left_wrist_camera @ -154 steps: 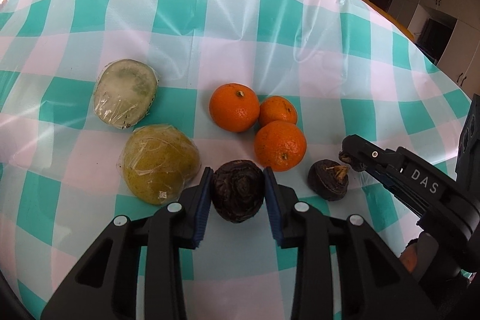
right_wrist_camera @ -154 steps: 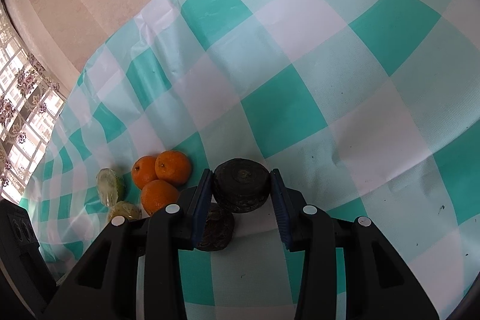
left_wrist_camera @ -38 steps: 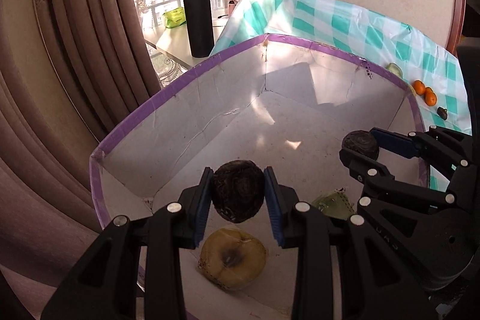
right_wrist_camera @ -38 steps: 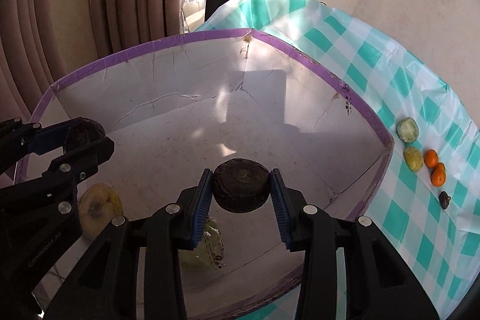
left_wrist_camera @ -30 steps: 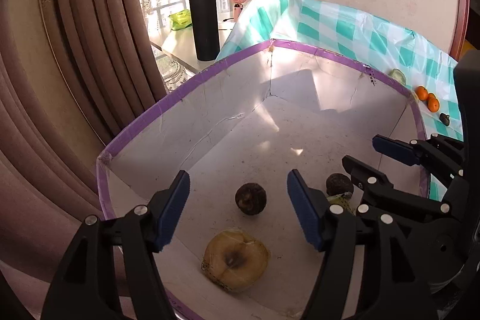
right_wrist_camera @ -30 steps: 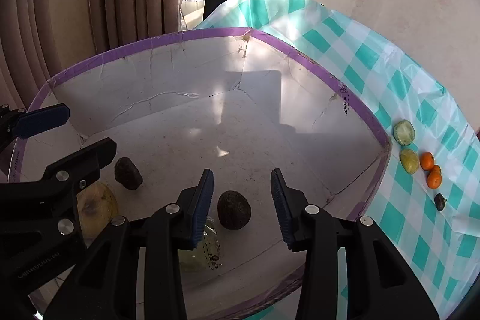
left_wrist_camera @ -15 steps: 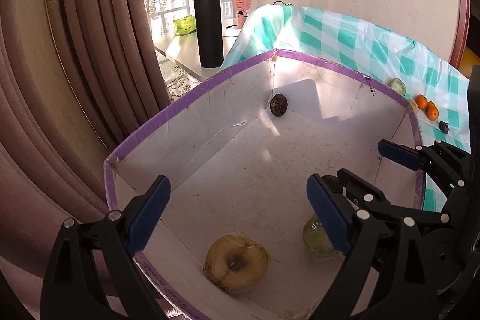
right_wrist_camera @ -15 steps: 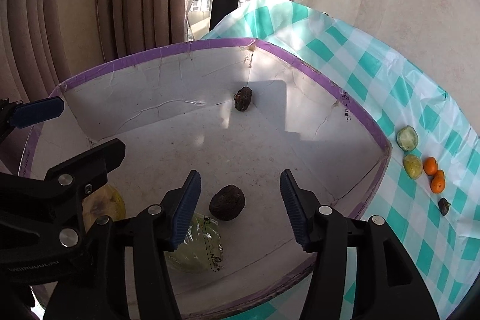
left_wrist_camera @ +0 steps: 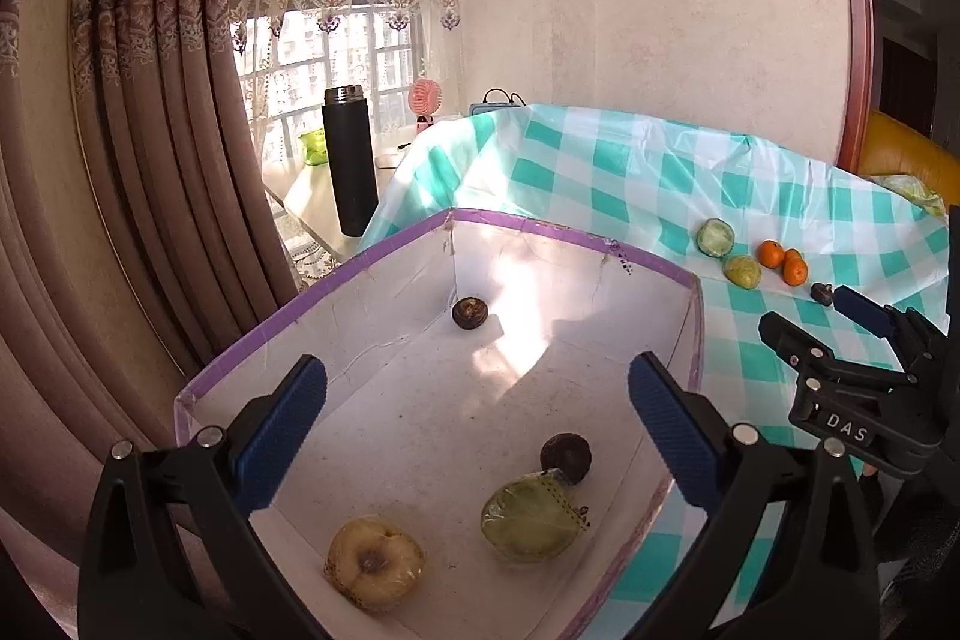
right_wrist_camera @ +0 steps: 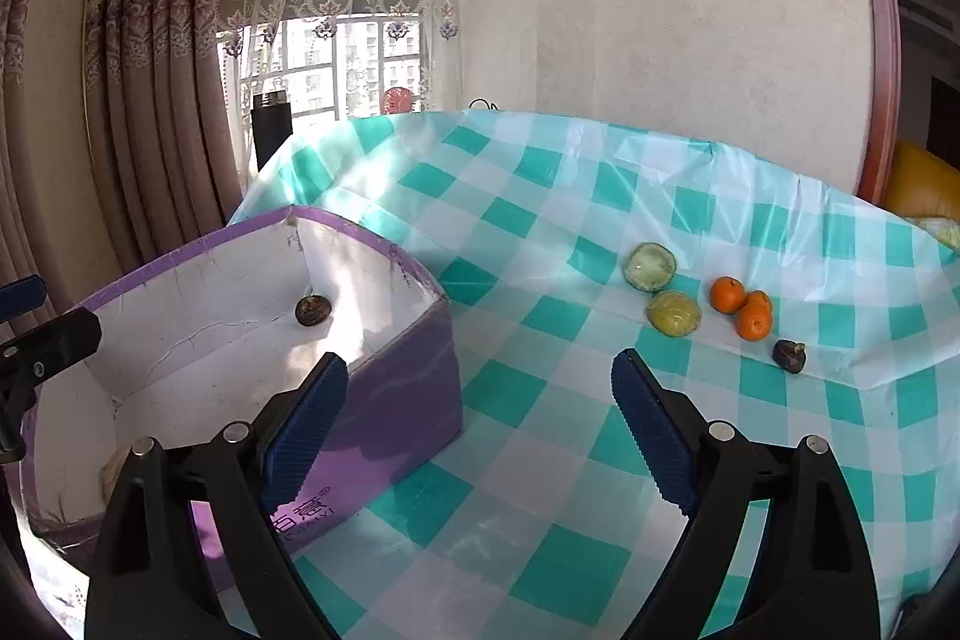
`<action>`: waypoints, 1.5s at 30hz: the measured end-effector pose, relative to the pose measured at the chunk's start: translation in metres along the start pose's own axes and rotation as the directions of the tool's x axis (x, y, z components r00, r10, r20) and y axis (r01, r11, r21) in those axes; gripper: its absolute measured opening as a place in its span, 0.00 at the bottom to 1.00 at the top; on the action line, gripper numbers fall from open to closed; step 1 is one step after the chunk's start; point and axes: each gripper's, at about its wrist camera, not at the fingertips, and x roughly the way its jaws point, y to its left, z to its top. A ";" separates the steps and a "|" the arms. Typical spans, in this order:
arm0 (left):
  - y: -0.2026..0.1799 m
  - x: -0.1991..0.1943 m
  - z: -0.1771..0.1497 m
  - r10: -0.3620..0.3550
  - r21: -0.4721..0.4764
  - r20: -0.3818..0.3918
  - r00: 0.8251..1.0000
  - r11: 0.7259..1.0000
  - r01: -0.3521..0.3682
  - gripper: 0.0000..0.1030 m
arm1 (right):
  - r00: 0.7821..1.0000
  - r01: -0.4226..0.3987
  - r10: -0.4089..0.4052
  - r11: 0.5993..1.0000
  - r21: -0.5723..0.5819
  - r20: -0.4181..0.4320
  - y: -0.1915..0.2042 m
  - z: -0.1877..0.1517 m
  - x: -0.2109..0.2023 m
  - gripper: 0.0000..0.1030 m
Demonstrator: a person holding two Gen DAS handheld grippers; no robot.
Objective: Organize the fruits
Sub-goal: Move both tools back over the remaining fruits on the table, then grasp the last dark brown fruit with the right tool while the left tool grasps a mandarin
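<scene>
My left gripper (left_wrist_camera: pixel 477 418) and right gripper (right_wrist_camera: pixel 480 415) are both wide open, holding nothing. Two dark wrinkly fruits (left_wrist_camera: pixel 565 457) sit inside the purple box (left_wrist_camera: pixel 312 292), one far back (left_wrist_camera: pixel 469 312).

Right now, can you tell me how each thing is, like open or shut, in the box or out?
left gripper: open, empty
right gripper: open, empty
box: open-topped, four fruits inside
oranges: on the tablecloth, clustered
wrapped green fruit: in box
black flask: upright, capped
</scene>
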 end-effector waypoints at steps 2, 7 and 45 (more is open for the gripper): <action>-0.024 -0.003 0.002 -0.060 0.022 0.029 0.998 0.998 0.060 0.98 | 0.998 0.062 -0.060 0.996 0.066 -0.028 -0.035 -0.009 0.008 0.84; -0.110 0.011 -0.011 -0.237 0.165 -0.017 0.971 0.958 0.237 0.98 | 0.980 0.190 -0.172 0.956 0.222 -0.098 -0.113 -0.040 0.024 0.84; -0.271 0.257 -0.008 -0.445 -0.129 -0.301 0.844 0.895 0.426 0.98 | 0.905 0.321 -0.218 0.913 0.251 -0.364 -0.249 -0.001 0.194 0.56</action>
